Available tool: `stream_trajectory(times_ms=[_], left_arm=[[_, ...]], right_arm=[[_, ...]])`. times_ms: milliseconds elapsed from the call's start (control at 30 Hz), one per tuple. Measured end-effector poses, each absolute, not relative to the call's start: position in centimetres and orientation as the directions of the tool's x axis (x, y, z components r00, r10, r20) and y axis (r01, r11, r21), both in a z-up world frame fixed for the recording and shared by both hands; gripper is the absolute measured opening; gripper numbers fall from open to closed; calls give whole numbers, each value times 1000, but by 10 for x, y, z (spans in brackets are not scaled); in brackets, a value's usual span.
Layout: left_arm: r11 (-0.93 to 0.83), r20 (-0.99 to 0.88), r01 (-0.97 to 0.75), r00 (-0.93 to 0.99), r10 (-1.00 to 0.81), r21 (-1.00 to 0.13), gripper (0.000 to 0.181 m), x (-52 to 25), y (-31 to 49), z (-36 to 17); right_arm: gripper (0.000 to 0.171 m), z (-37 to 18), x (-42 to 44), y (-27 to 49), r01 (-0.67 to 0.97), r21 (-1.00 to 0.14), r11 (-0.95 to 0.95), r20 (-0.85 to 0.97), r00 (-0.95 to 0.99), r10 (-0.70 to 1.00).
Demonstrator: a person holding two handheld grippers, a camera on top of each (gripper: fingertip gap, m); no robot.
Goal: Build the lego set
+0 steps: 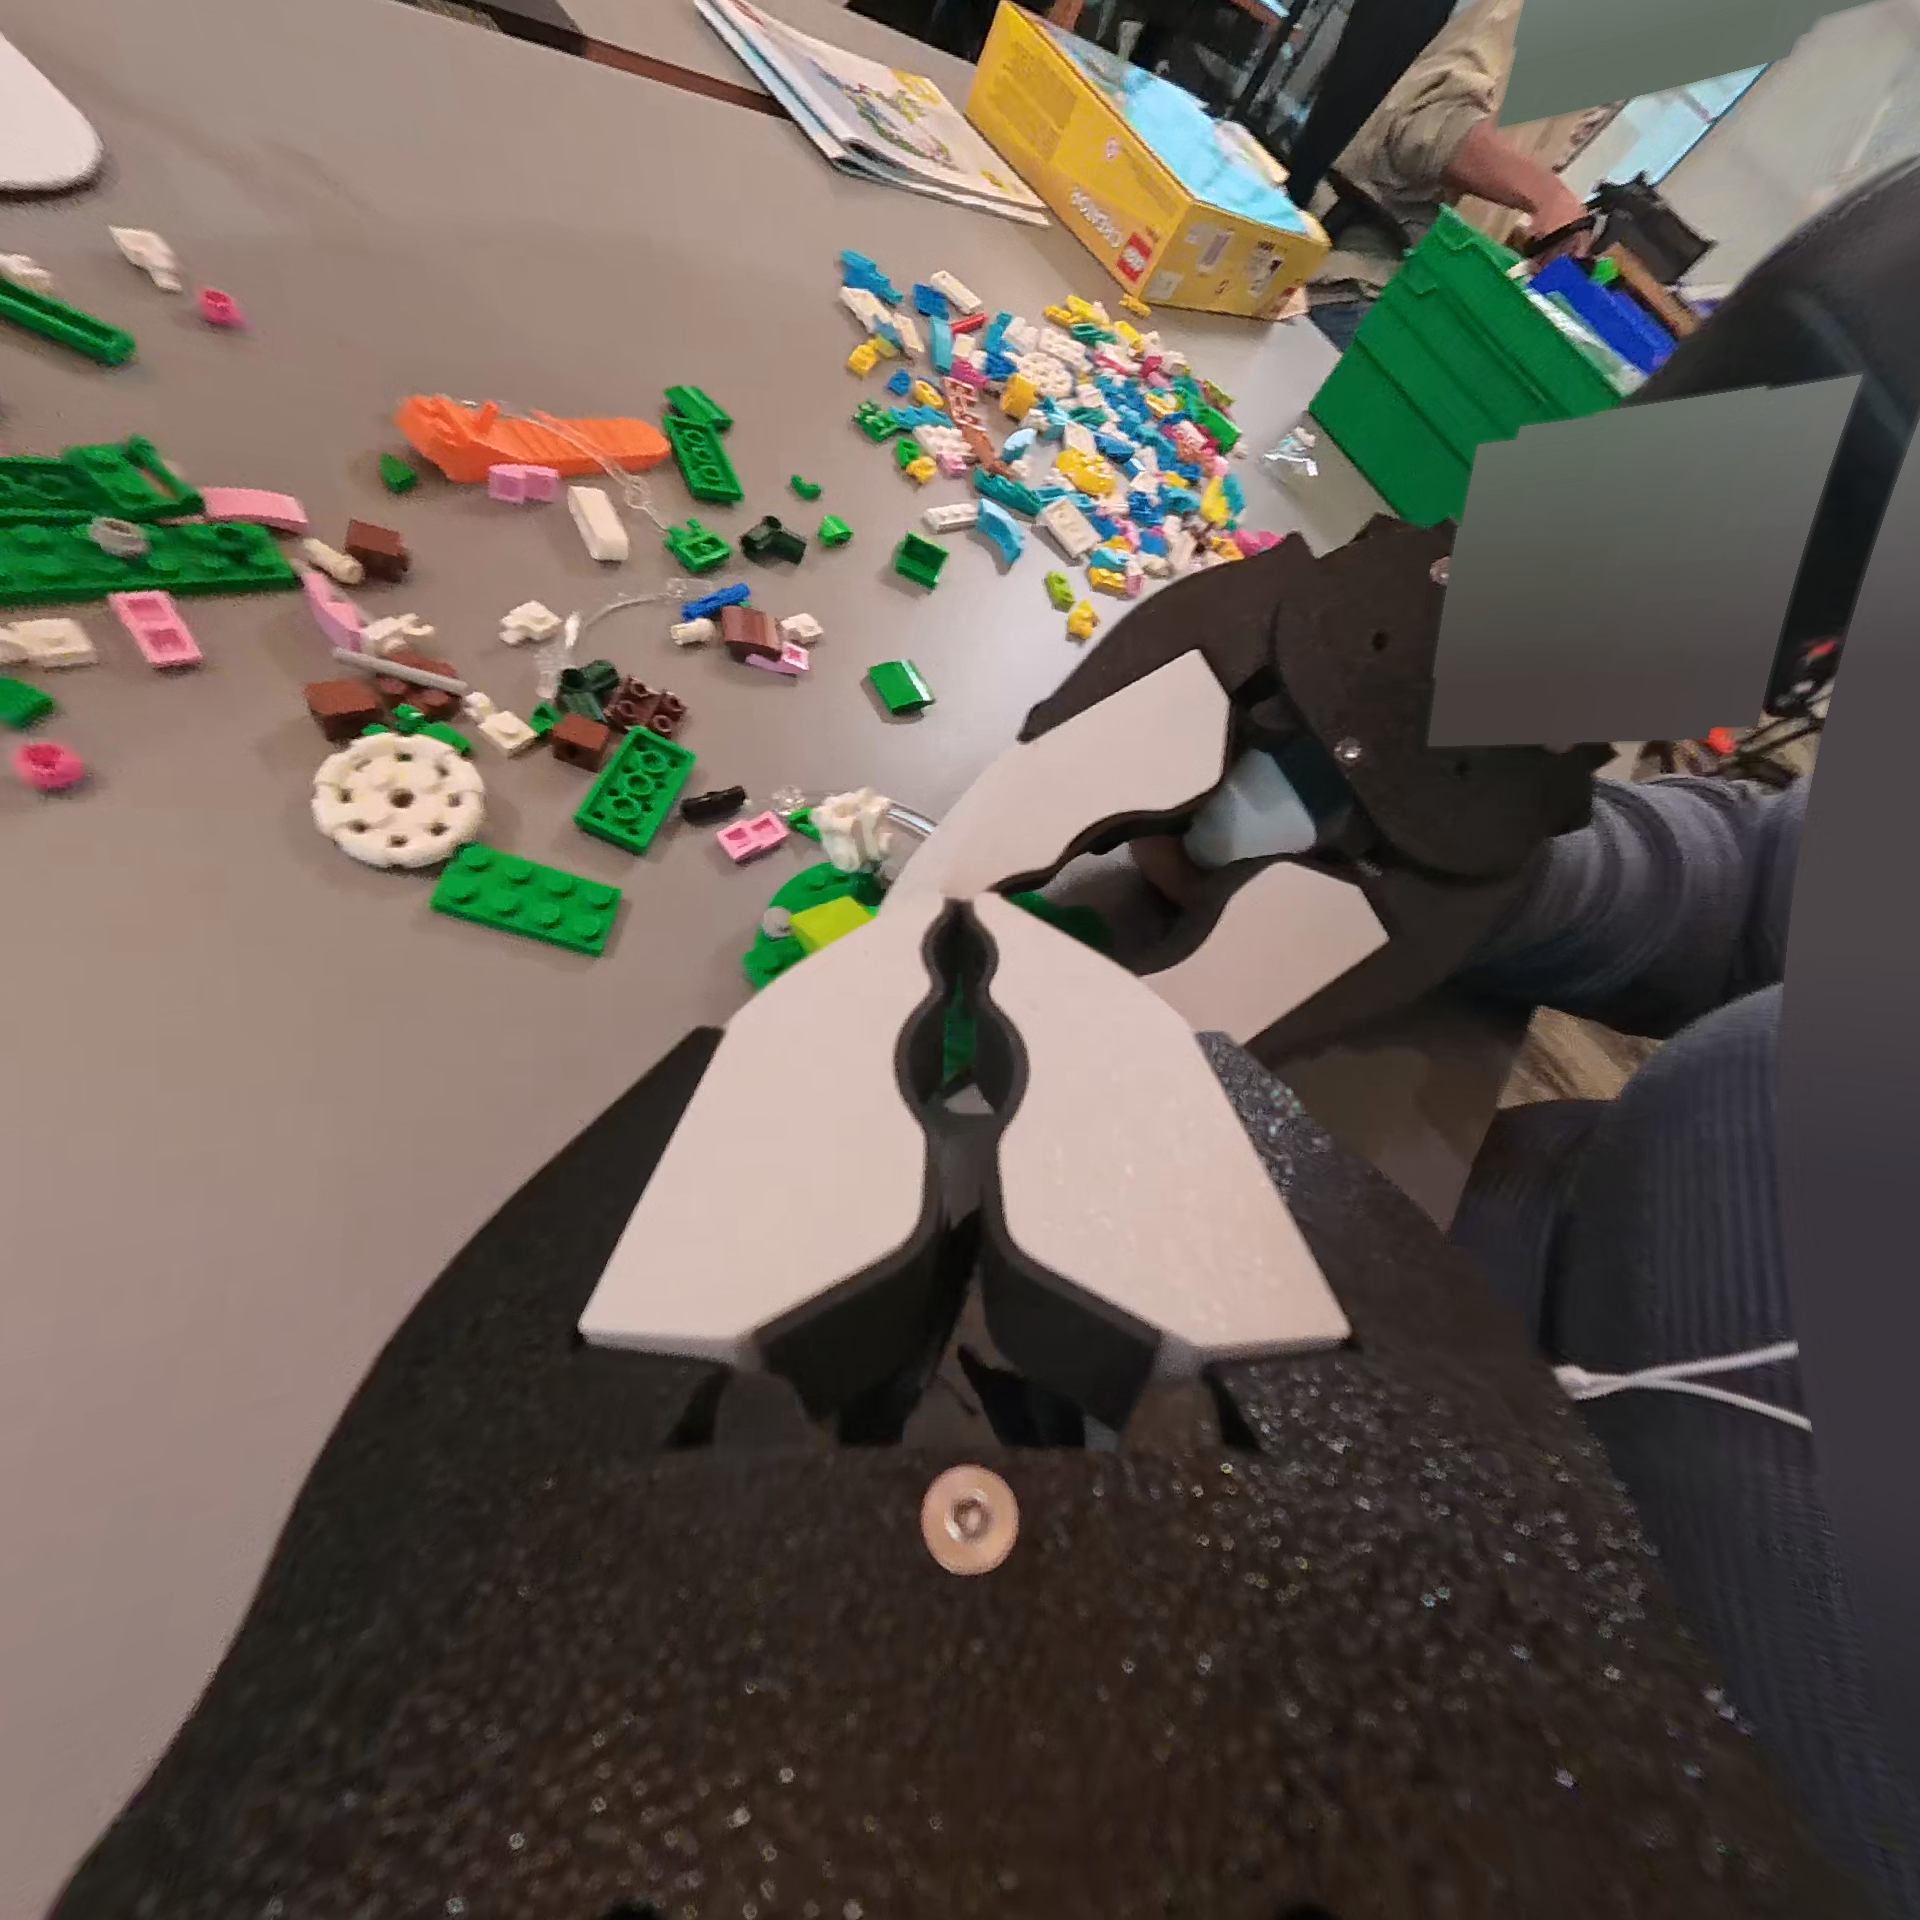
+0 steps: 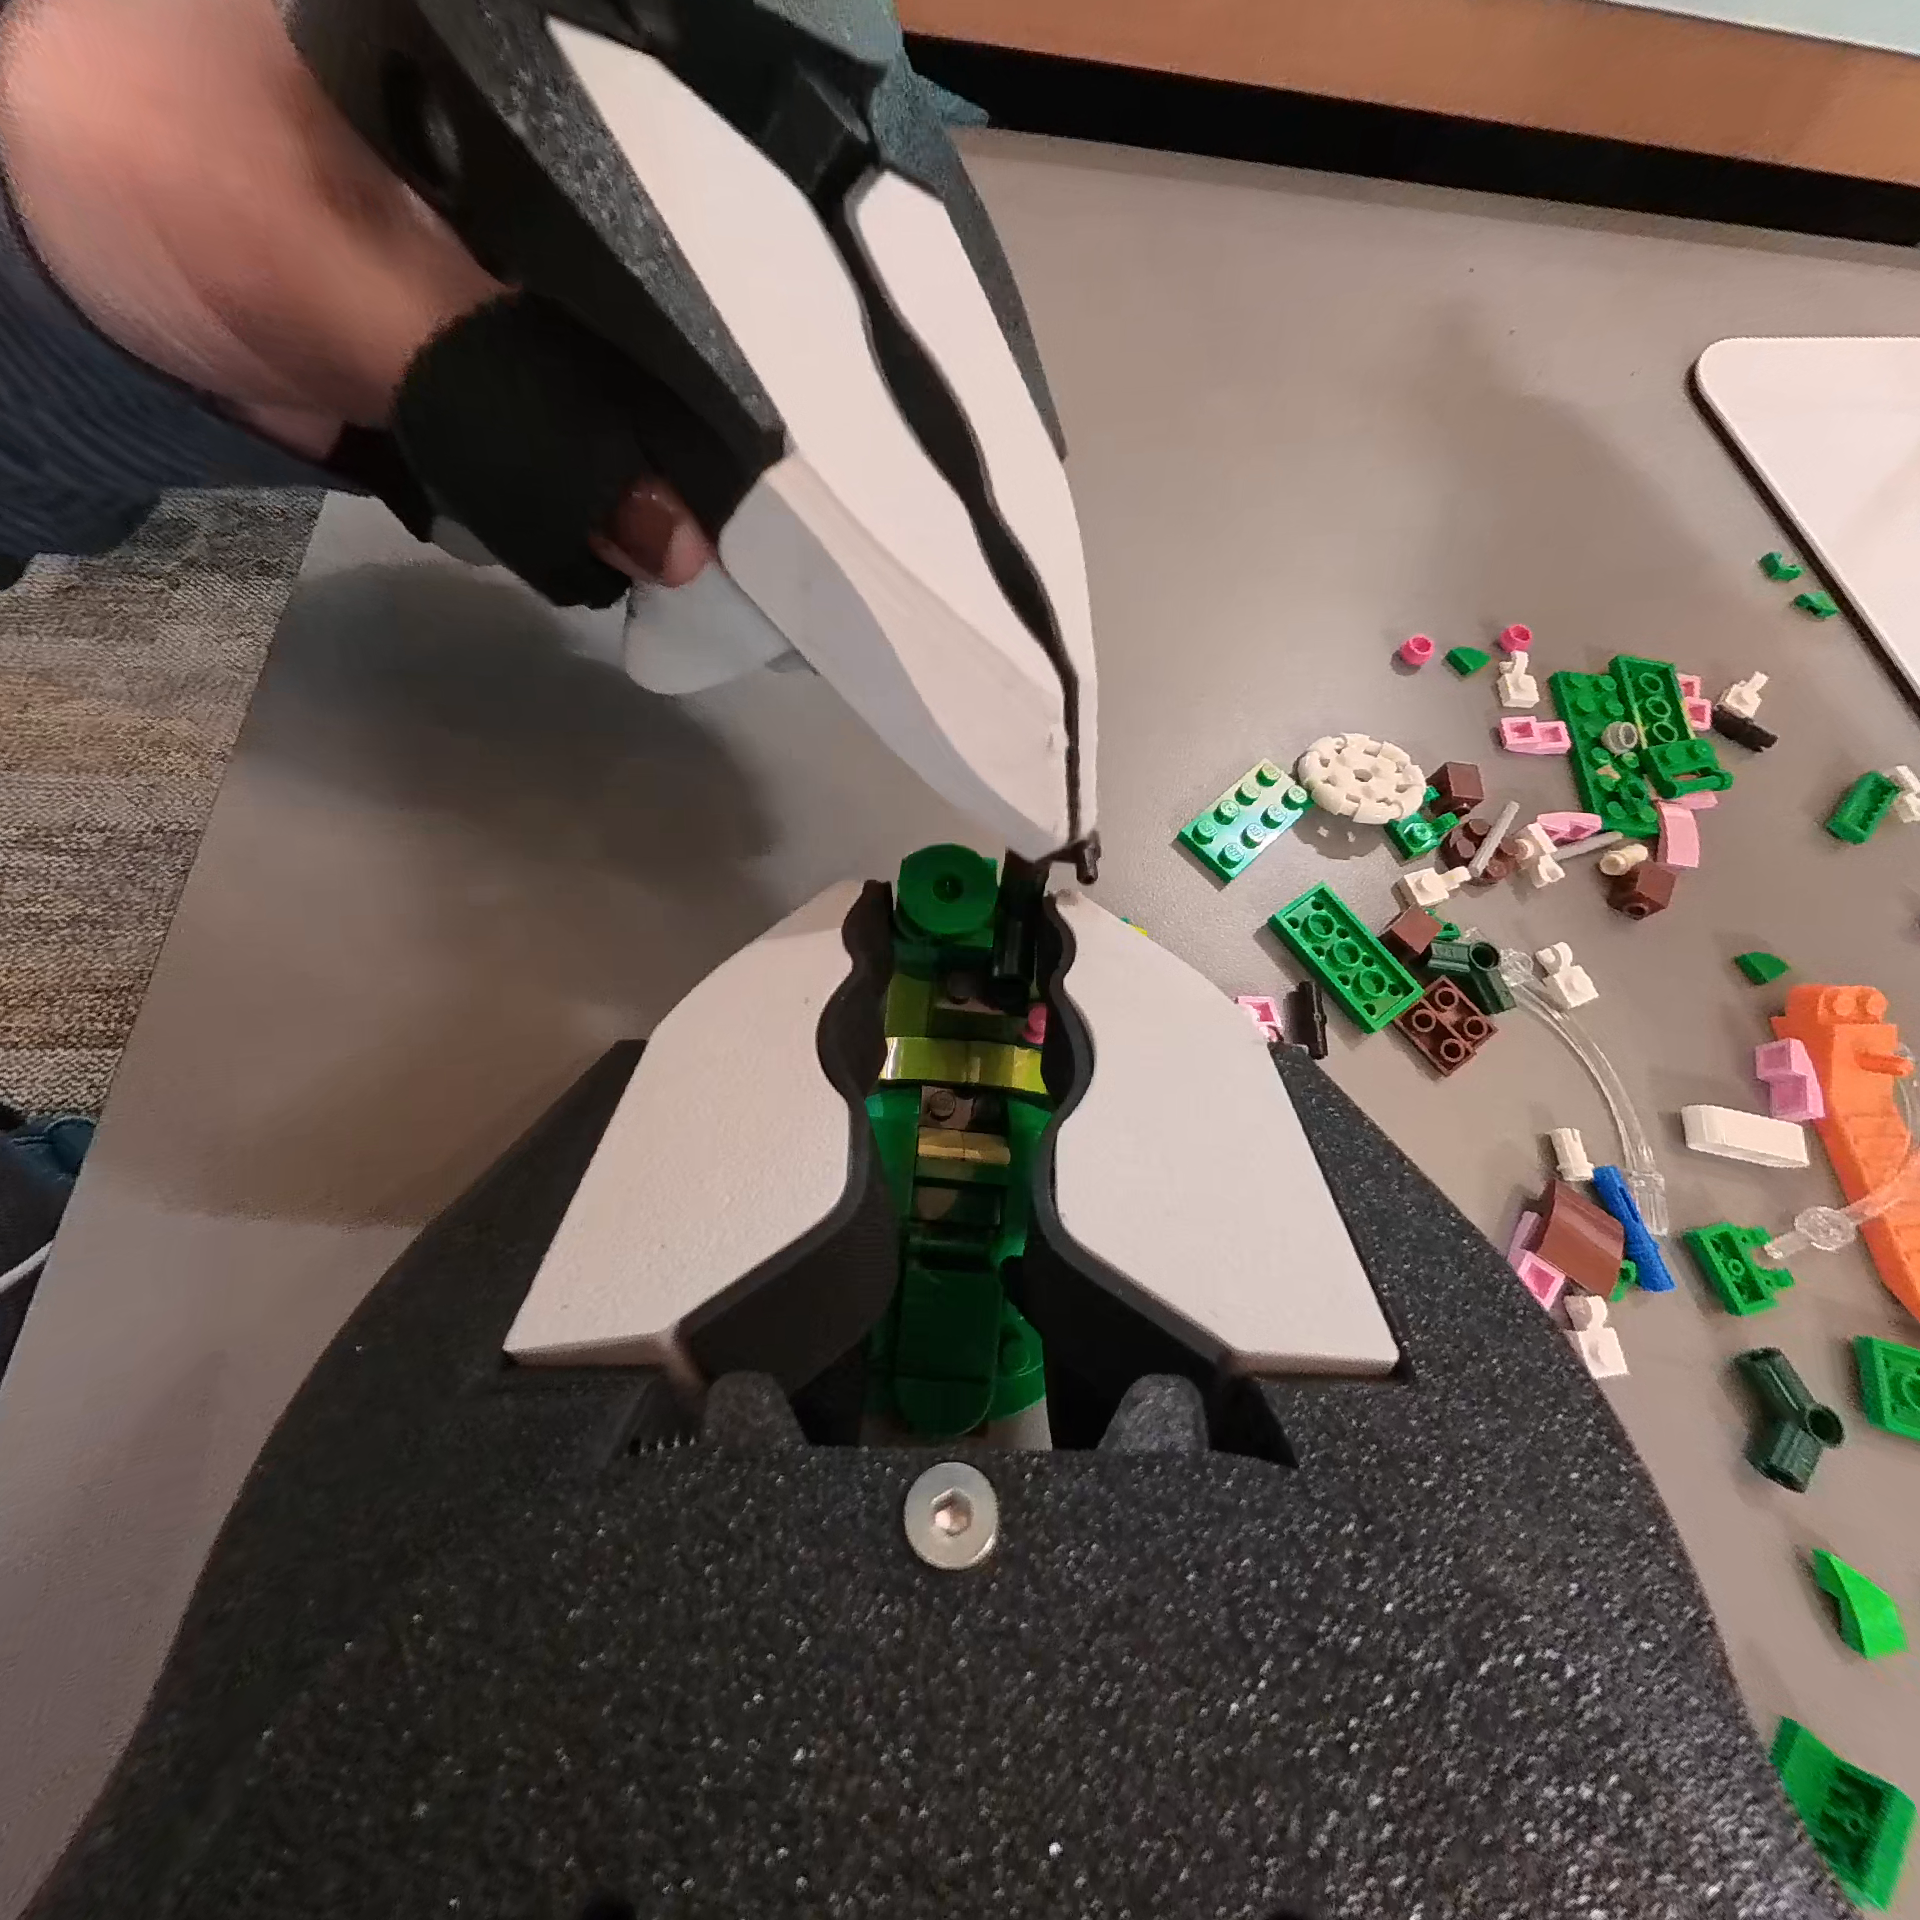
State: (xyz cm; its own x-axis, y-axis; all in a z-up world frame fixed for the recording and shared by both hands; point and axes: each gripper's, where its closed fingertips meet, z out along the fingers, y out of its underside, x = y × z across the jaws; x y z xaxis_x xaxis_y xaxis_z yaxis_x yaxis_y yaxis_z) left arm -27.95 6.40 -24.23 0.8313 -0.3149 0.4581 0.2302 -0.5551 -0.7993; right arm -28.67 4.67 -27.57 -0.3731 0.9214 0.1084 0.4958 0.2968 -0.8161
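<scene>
My right gripper (image 2: 964,894) is shut on a green and lime Lego assembly (image 2: 956,1101) and holds it upright between its fingers, above the grey table (image 2: 1299,436). My left gripper (image 2: 1072,831) comes in from the upper left, shut on a small black piece (image 2: 1086,860) that sits at the top right of the assembly. In the left wrist view my left gripper (image 1: 961,912) is closed. The assembly (image 1: 821,925) shows just beyond its tips. The right gripper's fingers (image 1: 1101,790) reach in from the right.
Loose bricks lie on the table: a green plate (image 1: 527,899), a white round piece (image 1: 399,798), an orange piece (image 1: 530,436) and a heap of coloured bricks (image 1: 1081,436). A yellow box (image 1: 1143,166), a booklet (image 1: 873,104) and a green bin (image 1: 1455,353) stand behind. A person sits beyond. Less than 4 cm separates the two grippers' tips. The green plate (image 1: 527,899) sits 7 cm or so from the ends of my right fingers. It turns up in the right wrist view (image 2: 1247,811) as well.
</scene>
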Motion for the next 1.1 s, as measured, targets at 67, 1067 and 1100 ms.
stream_trajectory(times_ms=[67, 1067, 1100], left_arm=[[-557, 468, 239, 827, -312, -795, 0, -279, 64, -242], [-604, 398, 138, 859, -321, -785, 33, -269, 56, -250], [-602, 390, 132, 863, -321, -787, 33, -269, 56, -250]], right_arm=[[26, -276, -287, 47, 494, -818, 295, 107, -373, 922], [26, -275, -286, 46, 485, -821, 301, 114, -377, 919], [27, -275, -286, 46, 486, -820, 302, 114, -378, 919]])
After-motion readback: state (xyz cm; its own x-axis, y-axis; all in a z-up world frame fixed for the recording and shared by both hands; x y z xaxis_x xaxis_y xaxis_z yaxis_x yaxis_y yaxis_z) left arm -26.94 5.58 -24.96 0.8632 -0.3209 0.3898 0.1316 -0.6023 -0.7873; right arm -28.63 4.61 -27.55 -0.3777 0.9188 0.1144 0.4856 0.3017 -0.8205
